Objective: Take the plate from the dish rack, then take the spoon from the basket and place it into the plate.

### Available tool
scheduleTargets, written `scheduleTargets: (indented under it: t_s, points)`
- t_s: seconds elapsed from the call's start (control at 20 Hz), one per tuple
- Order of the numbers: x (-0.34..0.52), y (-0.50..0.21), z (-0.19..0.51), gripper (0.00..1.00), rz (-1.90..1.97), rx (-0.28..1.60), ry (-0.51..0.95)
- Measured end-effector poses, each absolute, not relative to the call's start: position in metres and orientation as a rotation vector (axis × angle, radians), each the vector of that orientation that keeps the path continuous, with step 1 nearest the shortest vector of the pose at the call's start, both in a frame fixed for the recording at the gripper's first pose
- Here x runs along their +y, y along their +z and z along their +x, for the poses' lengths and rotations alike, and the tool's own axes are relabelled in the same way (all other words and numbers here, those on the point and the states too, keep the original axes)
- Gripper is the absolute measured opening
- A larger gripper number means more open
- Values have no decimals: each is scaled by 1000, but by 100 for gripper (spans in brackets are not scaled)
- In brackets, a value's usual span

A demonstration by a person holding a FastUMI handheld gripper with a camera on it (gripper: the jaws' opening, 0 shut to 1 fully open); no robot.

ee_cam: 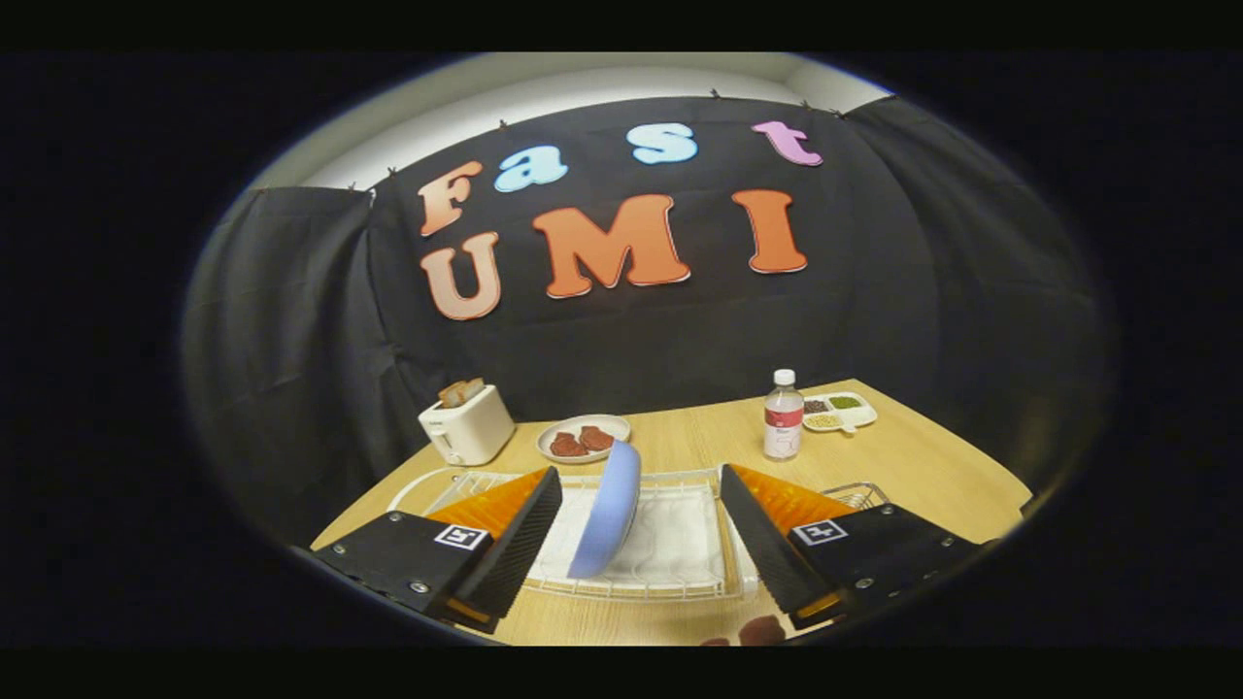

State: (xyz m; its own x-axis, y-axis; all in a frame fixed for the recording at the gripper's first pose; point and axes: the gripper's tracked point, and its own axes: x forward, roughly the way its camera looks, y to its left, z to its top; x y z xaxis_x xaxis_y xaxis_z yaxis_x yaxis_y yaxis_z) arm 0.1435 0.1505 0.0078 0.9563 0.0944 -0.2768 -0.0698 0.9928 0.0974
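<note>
A blue plate [609,515] stands on edge in the white wire dish rack [680,578] on the wooden table. My gripper [641,505] hovers over the rack, open, with the plate standing between the two black fingers [515,549] and touching neither. A wire basket [856,495] peeks out just behind the right finger; the spoon is hidden from me.
Beyond the rack sit a white toaster [467,425] with bread, a plate of red slices [584,438], a water bottle [783,416] and a small divided dish [839,411]. Dark red pieces [760,630] lie on the table near the fingers' base.
</note>
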Motion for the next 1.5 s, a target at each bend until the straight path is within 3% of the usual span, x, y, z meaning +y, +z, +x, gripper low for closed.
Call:
scheduleTargets:
  t_s: [0.25,0.6,0.8,0.85,1.0,1.5]
  points:
    - [156,-36,181,98,127,437,18]
    - [146,-60,192,96,115,504,-41]
    - [168,-69,187,66,136,577,8]
    - [171,-70,187,49,131,590,-6]
    - [166,-65,188,29,70,571,-71]
    - [158,-36,200,18,-88,503,-187]
